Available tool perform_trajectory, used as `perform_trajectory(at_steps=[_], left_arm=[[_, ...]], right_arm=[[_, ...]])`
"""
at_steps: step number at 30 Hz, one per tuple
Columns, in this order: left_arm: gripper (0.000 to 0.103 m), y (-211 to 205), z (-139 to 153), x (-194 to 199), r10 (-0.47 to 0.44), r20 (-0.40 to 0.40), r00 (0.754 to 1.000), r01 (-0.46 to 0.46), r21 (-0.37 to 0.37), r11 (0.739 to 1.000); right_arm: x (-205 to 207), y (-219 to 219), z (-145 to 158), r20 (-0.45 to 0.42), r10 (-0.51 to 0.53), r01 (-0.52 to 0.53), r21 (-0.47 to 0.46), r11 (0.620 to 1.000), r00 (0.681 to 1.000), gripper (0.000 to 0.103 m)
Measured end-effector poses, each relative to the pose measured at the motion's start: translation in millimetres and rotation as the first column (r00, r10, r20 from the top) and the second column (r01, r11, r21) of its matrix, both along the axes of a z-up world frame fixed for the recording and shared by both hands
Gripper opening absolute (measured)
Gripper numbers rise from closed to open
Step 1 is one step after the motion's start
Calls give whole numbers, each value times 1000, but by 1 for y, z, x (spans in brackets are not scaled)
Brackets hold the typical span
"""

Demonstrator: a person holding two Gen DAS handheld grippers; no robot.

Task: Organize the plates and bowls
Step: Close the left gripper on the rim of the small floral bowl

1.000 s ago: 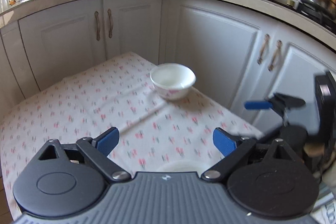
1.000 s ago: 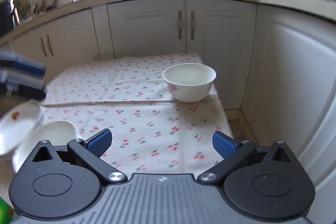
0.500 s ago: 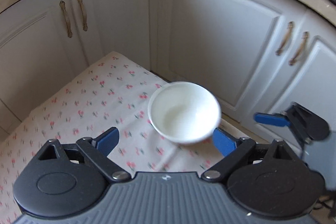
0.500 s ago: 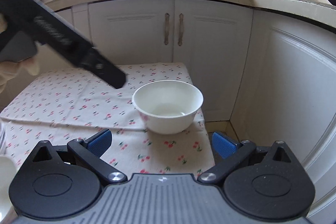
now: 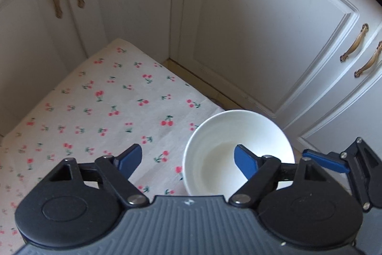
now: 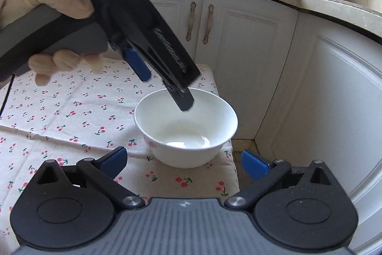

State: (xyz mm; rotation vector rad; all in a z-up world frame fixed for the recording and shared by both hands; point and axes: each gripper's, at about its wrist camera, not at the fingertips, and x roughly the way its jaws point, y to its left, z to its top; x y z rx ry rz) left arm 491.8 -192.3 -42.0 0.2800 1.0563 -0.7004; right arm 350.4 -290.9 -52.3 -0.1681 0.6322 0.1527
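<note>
Left gripper [image 5: 188,160] is angling down over the white bowl [image 6: 186,126], jaws just closing but still apart, straddling the bowl's wall: one finger [image 6: 183,102] inside the rim, the other [image 6: 139,66] outside, neither visibly pressing. Right gripper [image 6: 185,163] is hovering spread wide just short of the bowl, gripping nothing. Bowl is sitting upright at the far right corner of the cherry-print tablecloth [image 5: 95,111], close to the white cabinets [image 5: 262,28].

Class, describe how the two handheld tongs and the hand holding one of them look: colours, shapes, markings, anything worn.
Both tongs are black, with two round discs behind jointed arms, blue pads on the fingertips and a ribbed grey housing. The left tongs show white lettering on the body in the right wrist view. The hand on them wears a cream glove. The right tongs look the same.
</note>
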Motion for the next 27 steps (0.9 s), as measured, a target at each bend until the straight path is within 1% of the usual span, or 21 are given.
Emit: perform_trajectory(at_steps=[4, 6, 8, 10, 11, 16, 18, 20, 21, 24, 27], left_arm=[[78, -2, -5, 3, -13, -23, 1000, 13, -15, 1000], [75, -2, -8, 5, -21, -39, 999, 20, -24, 999], [74, -2, -10, 6, -26, -50, 998, 24, -29, 999], [68, -1, -10, 6, -33, -59, 998, 31, -36, 999], [63, -1, -11, 7, -37, -66, 997, 34, -41, 999], [62, -4, -14, 6, -64, -75, 995, 61, -40, 997], [61, -5, -16, 5, -74, -75, 994, 72, -35, 997], [59, -5, -17, 5, -79, -82, 993, 76, -39, 996], [56, -5, -17, 6, -80, -85, 993, 76, -42, 996], [56, -6, -17, 5, -88, -86, 992, 84, -47, 995], [56, -7, -17, 4, -95, -81, 992, 92, -40, 995]], right_arm=[[5, 1, -4, 0, 5, -5, -13, 1000, 1000, 102], [5, 2, -5, 3, 3, -2, -15, 1000, 1000, 102], [7, 1, -6, 4, 1, -1, -14, 1000, 1000, 101], [8, 1, -6, 12, -7, 7, -14, 1000, 1000, 100], [8, 0, -5, 14, -8, 8, -10, 1000, 1000, 100], [10, 0, -7, 20, -9, 10, -12, 1000, 1000, 99], [11, 0, -7, 23, -10, 11, -15, 1000, 1000, 92], [11, 0, -7, 24, -11, 11, -11, 1000, 1000, 91], [11, 0, -6, 23, -6, 6, -8, 1000, 1000, 91], [13, 2, -6, 24, -4, 5, -14, 1000, 1000, 91], [15, -1, -7, 15, -3, 3, 8, 1000, 1000, 91]])
